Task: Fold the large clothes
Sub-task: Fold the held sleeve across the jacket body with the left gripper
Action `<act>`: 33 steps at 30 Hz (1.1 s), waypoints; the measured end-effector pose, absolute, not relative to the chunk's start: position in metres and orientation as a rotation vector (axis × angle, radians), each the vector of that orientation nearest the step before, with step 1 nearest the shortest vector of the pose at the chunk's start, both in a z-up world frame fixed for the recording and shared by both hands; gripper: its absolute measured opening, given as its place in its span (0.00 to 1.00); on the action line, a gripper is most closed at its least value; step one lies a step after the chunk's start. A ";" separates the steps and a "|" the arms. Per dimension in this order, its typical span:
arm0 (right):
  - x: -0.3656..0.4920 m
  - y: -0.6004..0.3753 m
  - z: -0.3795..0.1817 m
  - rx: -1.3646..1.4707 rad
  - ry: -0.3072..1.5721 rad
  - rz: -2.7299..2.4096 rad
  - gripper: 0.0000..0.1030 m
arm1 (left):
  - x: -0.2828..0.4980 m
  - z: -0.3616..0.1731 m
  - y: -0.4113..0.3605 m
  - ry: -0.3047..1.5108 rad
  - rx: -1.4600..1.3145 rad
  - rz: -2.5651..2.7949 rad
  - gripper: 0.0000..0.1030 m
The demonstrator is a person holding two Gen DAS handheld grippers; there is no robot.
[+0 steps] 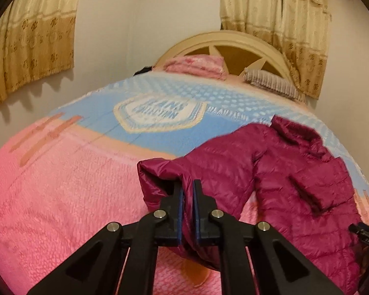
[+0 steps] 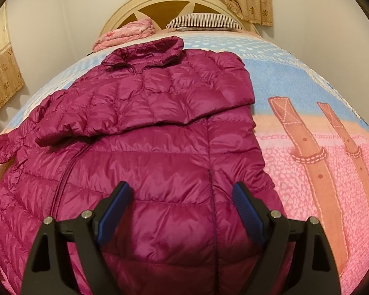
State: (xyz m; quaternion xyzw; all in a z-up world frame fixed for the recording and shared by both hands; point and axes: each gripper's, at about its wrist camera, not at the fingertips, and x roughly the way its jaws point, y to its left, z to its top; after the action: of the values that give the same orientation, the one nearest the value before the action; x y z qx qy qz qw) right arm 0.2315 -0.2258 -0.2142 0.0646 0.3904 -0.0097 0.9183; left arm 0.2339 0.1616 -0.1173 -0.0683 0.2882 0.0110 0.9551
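Left wrist view shows the left gripper (image 1: pixel 188 191) clamped on the cuff of the jacket's sleeve (image 1: pixel 184 169), lifted off the bed (image 1: pixel 61 196): the sleeve-folding step, I judge, which next calls for carrying it right across the body. One jacket (image 2: pixel 160 127) lies spread there; the right gripper (image 2: pixel 182 196) hangs wide and empty over its near hem, two pillows (image 2: pixel 204 22) far off.

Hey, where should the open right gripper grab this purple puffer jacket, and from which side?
Take the hem of the jacket, right below the right gripper, coming from above at the near edge. The body lies flat there, one sleeve is already folded across, and the left gripper holds the other sleeve.
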 end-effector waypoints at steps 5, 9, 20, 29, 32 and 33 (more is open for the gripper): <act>0.231 -0.226 -0.212 0.133 0.797 -0.015 0.85 | 0.240 -0.064 0.126 0.487 -0.060 -0.052 0.05; 0.220 -0.231 -0.196 0.124 0.747 -0.040 0.85 | 0.251 -0.032 0.083 0.436 0.002 -0.138 0.05; 0.212 -0.269 -0.201 0.201 0.732 -0.086 0.85 | 0.278 -0.049 -0.082 0.452 0.117 -0.418 0.05; 0.215 -0.272 -0.211 0.242 0.775 -0.049 0.85 | 0.284 -0.097 -0.157 0.512 0.245 -0.419 0.86; 0.215 -0.272 -0.213 0.242 0.780 -0.041 0.85 | 0.288 -0.104 -0.142 0.549 0.192 -0.410 0.86; 0.215 -0.272 -0.213 0.242 0.784 -0.038 0.85 | 0.288 -0.106 -0.132 0.551 0.184 -0.398 0.86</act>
State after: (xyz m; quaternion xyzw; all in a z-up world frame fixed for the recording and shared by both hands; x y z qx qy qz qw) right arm 0.2153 -0.2721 -0.2132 0.1178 0.3811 -0.0185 0.9168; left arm 0.2877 -0.1319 -0.1062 0.0903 0.2697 -0.1947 0.9387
